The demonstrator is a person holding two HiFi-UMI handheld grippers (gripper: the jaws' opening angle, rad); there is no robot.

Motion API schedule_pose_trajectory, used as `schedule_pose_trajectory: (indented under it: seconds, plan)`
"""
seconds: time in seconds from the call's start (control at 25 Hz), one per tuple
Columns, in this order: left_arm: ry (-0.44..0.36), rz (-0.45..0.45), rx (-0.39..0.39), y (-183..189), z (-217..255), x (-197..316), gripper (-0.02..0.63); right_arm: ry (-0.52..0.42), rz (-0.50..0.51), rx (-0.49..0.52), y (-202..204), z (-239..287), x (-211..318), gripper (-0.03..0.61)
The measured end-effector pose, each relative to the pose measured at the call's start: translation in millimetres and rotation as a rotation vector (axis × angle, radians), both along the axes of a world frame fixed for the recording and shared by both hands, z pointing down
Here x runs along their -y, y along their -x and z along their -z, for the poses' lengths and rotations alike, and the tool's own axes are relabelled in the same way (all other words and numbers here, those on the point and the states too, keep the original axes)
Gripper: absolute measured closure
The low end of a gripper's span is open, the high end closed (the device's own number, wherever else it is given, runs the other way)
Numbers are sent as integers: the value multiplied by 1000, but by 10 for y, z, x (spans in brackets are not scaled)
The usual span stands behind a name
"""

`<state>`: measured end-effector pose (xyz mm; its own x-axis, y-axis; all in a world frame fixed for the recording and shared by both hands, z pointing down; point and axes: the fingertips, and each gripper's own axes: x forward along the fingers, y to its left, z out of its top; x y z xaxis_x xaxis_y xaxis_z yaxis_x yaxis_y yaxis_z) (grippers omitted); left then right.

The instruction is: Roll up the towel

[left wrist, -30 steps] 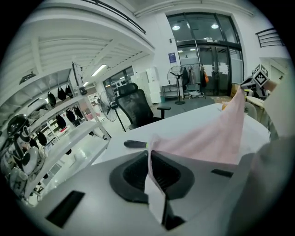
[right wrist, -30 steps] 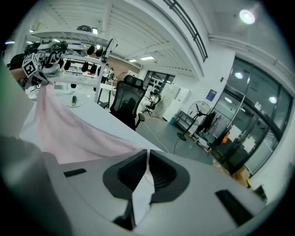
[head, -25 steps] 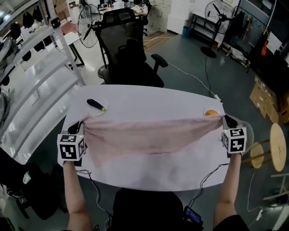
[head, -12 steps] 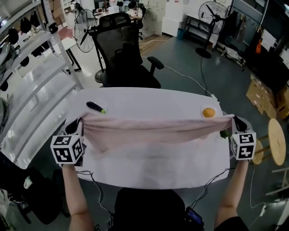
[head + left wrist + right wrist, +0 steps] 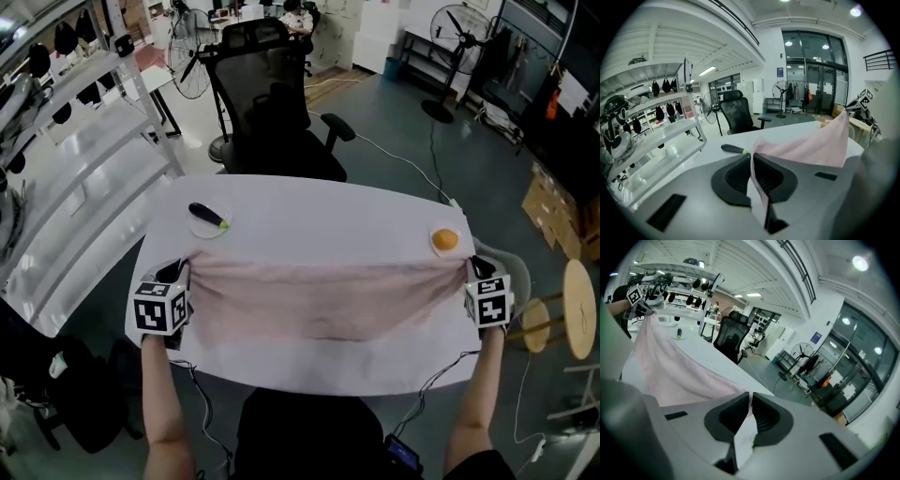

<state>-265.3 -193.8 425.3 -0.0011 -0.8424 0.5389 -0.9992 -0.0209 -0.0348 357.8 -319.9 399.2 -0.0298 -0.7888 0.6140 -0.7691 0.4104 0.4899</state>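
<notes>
While the pink towel (image 5: 323,295) stretched over the white table (image 5: 309,211), the left gripper (image 5: 178,274) clamped its nine-o'clock corner and the right gripper (image 5: 473,269) its three-o'clock corner.

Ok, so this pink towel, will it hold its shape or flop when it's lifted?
Probably floppy: the towel dips and wrinkles between the left gripper and right gripper, both shut on its corners. Likely thin and light, since it fits between nearly closed jaws.

Dark obj (image 5: 208,217) too small to ID, forearms (image 5: 161,412) cut off btm
</notes>
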Motion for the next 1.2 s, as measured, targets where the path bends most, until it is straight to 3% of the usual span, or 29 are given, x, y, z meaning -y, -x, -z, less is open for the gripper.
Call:
schedule_pose_trajectory:
  seconds: [0.28, 0.64, 0.92, 1.12, 1.2]
  plan:
    - [123, 38, 46, 135, -655, 131, 589, 91, 28, -24, 273, -617, 367, 545]
    - [145, 41, 71, 285, -1040, 561, 588, 110, 102, -92, 530, -1031, 962, 545]
    - [158, 70, 93, 346, -1287, 808, 583, 184, 57, -50, 588, -1465, 1226, 527]
    - [178, 99, 109, 388, -1431, 848, 422, 185, 8, -32, 516, -1590, 1241, 370]
    - [183, 98, 105, 359, -1436, 830, 367, 164, -9, -13, 449, -1538, 1207, 347]
